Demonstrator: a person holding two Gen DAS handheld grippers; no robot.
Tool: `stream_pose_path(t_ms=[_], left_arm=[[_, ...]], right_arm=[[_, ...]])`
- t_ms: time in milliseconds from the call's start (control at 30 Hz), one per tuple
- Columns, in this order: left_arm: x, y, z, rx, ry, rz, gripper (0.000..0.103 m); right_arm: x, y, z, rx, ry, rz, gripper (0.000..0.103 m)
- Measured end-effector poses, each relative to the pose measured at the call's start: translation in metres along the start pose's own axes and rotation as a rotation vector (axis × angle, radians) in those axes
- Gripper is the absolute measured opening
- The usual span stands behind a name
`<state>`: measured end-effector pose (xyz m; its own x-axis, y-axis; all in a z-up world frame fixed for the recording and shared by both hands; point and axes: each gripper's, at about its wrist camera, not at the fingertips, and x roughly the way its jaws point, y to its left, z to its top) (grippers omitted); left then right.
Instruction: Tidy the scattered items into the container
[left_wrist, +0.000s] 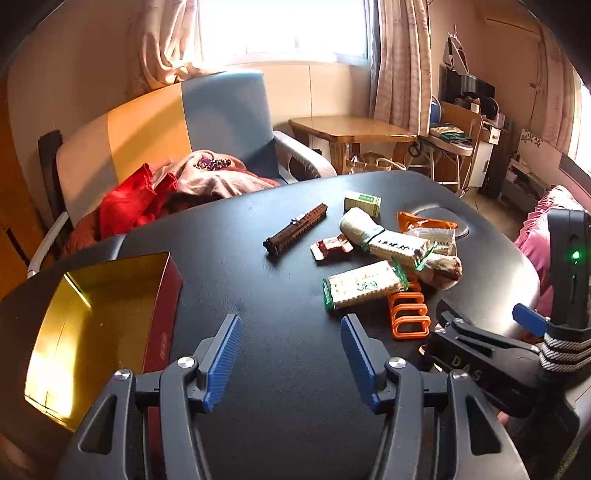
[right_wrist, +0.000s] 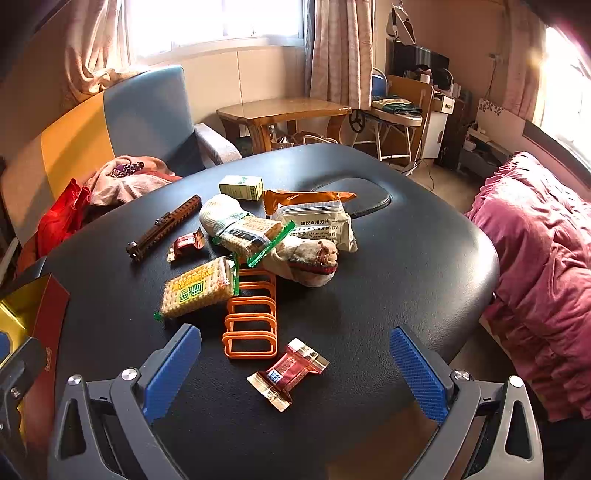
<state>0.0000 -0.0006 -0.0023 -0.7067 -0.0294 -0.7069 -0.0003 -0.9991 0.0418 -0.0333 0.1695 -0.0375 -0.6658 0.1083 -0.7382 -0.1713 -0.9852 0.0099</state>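
The left gripper (left_wrist: 291, 360) hovers spread and empty over bare black tabletop (left_wrist: 229, 236); the right gripper (right_wrist: 295, 373) is spread wide around a red candy wrapper (right_wrist: 288, 373) without touching it. The empty gold-lined box (left_wrist: 92, 317) sits at the tabletop's left edge. The cracker pack (right_wrist: 197, 288), orange rack (right_wrist: 251, 325), sock (right_wrist: 295, 258), brown bar (right_wrist: 164, 228) and small carton (right_wrist: 241, 187) cluster mid-table, with open surface between them and the box, and a pink bed (right_wrist: 535, 258) past the right edge
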Motion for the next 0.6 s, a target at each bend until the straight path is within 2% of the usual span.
stream_pose_path(t_ms=[200, 300, 400, 600], left_arm=[[0.008, 0.003, -0.008, 0.013, 0.021, 0.004, 0.057], [0.018, -0.002, -0.019, 0.052, 0.040, 0.024, 0.057], [0.036, -0.004, -0.035, 0.083, 0.082, 0.004, 0.057], [0.066, 0.001, -0.061, 0.099, 0.174, -0.028, 0.057]], right_arm=[[0.000, -0.006, -0.002, -0.013, 0.009, 0.012, 0.103], [0.008, -0.016, -0.007, 0.010, 0.033, 0.155, 0.103], [0.015, -0.037, -0.014, 0.048, 0.051, 0.287, 0.103], [0.029, -0.063, -0.026, 0.056, 0.087, 0.490, 0.103]])
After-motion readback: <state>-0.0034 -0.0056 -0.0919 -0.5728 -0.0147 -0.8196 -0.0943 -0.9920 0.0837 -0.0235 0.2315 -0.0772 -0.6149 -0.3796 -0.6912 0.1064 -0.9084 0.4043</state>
